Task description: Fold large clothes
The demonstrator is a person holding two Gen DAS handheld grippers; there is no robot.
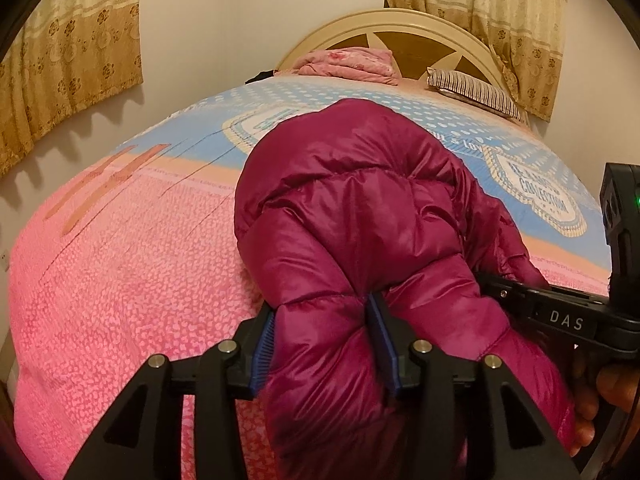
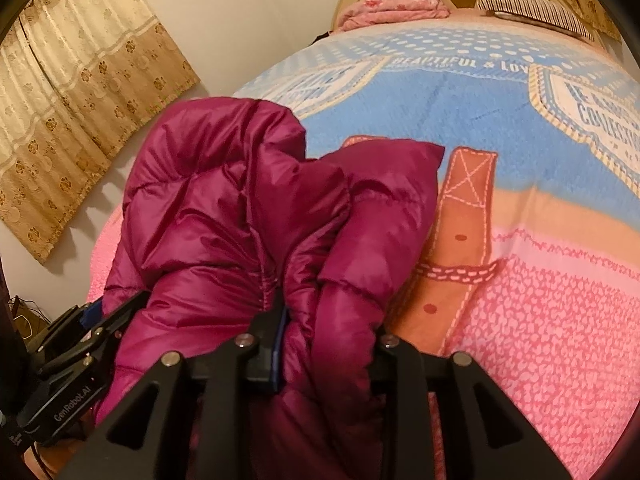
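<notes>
The magenta puffer jacket lies bunched on the near part of the bed, its far end mounded up over the pink-and-blue blanket and its near edge gathered up toward both cameras; judging by the thick doubled heap, at least one fold seems to be in, yet the bundle is lumpy and loose, so flattening, squaring the edges and probably a further fold are left; the shell is glossy, slippery-looking nylon, quilted in fat down-filled tubes that spring and crease rather than lie flat, which will likely make any fold want to reopen; the left tongs stand partly apart with a thick roll of the jacket between the blue ribbed pads, which press its sides; the right tongs likewise hold a pinched fold of the hem, narrower, one blue pad visible against the fabric; the blanket underneath is a nubby, matte fleece with printed straps and lettering; beyond it sit a folded pink cloth, a striped pillow and a curved cream headboard, with gold patterned curtains on the pale walls
</notes>
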